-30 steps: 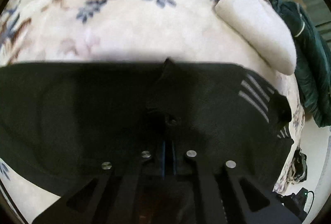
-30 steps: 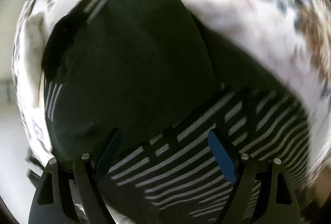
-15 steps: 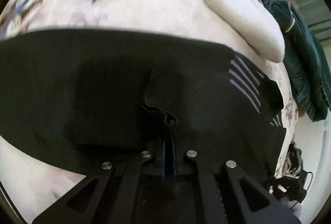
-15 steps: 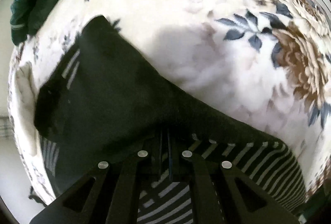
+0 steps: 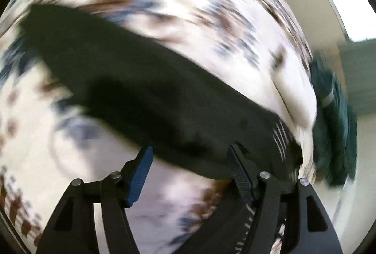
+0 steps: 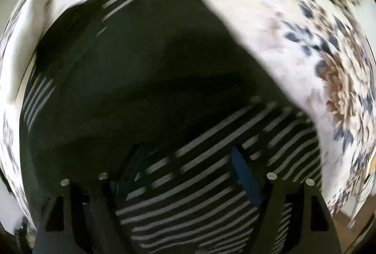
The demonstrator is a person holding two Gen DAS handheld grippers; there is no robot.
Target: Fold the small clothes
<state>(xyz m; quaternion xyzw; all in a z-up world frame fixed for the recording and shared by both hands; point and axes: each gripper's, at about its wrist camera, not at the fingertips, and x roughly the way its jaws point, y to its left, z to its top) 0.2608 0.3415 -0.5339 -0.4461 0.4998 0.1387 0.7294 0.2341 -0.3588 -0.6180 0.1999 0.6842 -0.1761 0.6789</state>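
With both the left gripper (image 5: 190, 157) and right gripper (image 6: 188, 160) opening empty, check the black white-striped cloth garment (image 6: 145, 71) lies flat before regripping.

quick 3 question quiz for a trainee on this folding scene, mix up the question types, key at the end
1. True or false: the left gripper is clamped shut on the black garment.
2. Multiple choice: the right gripper hangs over which part of the garment? A) plain black area B) black and white striped part C) a white collar
3. Fill in: the garment lies on a cream bedspread printed with ____.

Key
1. False: its jaws are opening and the pads stand clear of the cloth.
2. B
3. flowers, in brown and blue
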